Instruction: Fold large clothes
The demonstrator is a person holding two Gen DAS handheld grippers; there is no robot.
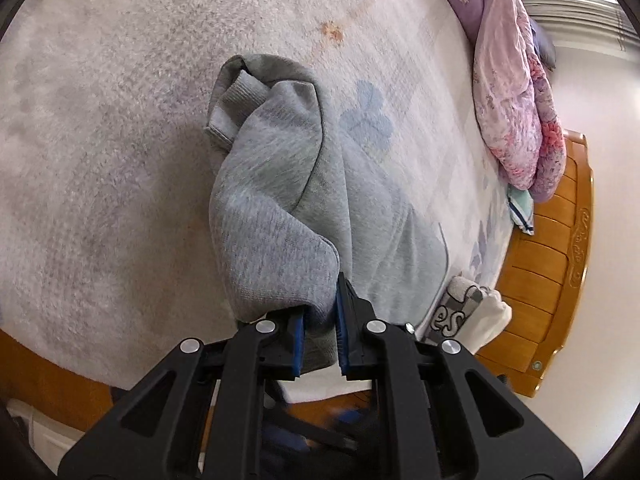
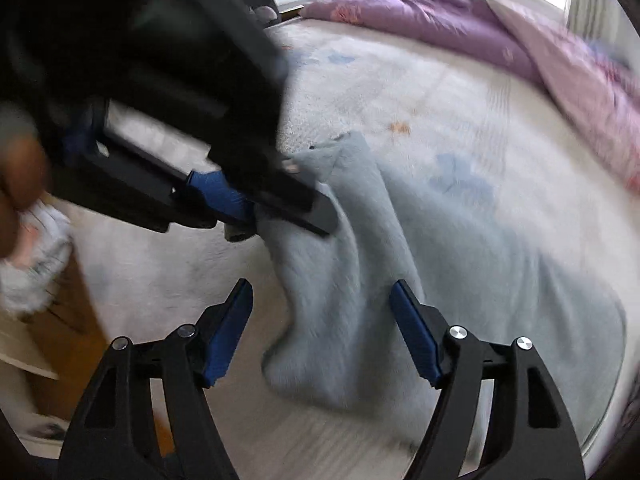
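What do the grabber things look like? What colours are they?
Both look the same. The left gripper and right gripper have black plastic frames with triangle-shaped cut-outs and round silver bolts. Their fingers are lined with ribbed blue pads. No cables or writing show. A bare hand holds the left one, though it is blurry.

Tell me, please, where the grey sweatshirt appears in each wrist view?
Left wrist: the grey sweatshirt hangs in the centre, pinched by the left gripper.
Right wrist: it lies centre and right, beyond the open right gripper.
Shared landmark: the purple quilt.
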